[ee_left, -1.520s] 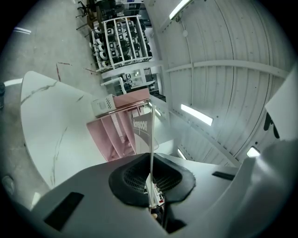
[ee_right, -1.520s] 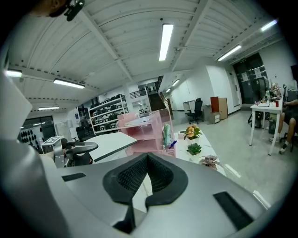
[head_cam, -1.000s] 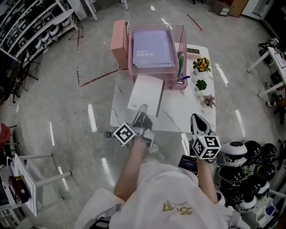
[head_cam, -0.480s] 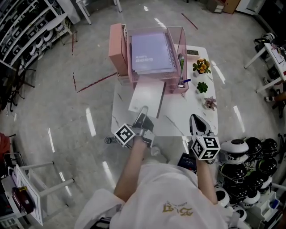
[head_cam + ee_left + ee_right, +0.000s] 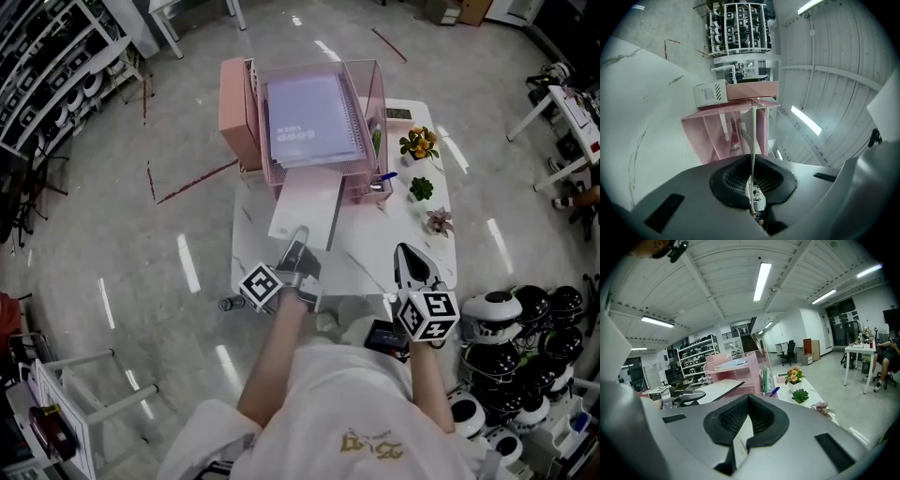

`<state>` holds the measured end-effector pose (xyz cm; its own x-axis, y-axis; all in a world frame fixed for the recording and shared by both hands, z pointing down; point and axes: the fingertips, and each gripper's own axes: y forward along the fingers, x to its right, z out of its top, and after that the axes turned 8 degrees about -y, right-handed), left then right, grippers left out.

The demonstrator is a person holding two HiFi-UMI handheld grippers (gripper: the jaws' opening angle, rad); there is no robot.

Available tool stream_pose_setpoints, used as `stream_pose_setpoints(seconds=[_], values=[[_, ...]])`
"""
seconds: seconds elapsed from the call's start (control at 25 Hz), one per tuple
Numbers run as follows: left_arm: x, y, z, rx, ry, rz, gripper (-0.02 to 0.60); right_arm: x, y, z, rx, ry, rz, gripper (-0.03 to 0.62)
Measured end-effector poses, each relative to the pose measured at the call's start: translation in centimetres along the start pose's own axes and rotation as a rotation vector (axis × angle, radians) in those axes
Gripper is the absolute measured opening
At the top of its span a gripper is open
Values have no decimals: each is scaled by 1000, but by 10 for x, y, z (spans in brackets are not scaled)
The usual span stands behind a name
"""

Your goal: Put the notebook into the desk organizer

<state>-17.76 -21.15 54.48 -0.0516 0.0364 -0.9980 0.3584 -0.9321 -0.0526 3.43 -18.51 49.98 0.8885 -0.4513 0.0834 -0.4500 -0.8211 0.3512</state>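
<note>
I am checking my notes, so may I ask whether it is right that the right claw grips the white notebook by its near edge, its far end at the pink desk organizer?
Not quite: it is the left claw that grips the white notebook by its near edge, its far end at the pink desk organizer. The left gripper view shows that edge pinched between its pads; the right claw holds nothing.

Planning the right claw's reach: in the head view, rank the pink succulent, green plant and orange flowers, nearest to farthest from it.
1. Pink succulent, just ahead of the right claw, slightly to its right.
2. Green plant, next one back.
3. Orange flowers, farthest, beside the pink organizer.
</note>
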Motion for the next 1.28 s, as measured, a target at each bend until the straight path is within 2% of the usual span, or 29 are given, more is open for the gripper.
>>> stream_pose_setpoints(seconds=[0.32, 1.16, 1.28], values=[[-14, 11, 5, 6, 4, 51, 26, 8, 19, 1, -1, 12, 9, 9], [-26, 59, 20, 101, -98, 26, 28, 29, 56, 1, -39, 9, 16, 9], [-32, 63, 23, 109, -93, 29, 28, 32, 61, 1, -46, 10, 13, 9]])
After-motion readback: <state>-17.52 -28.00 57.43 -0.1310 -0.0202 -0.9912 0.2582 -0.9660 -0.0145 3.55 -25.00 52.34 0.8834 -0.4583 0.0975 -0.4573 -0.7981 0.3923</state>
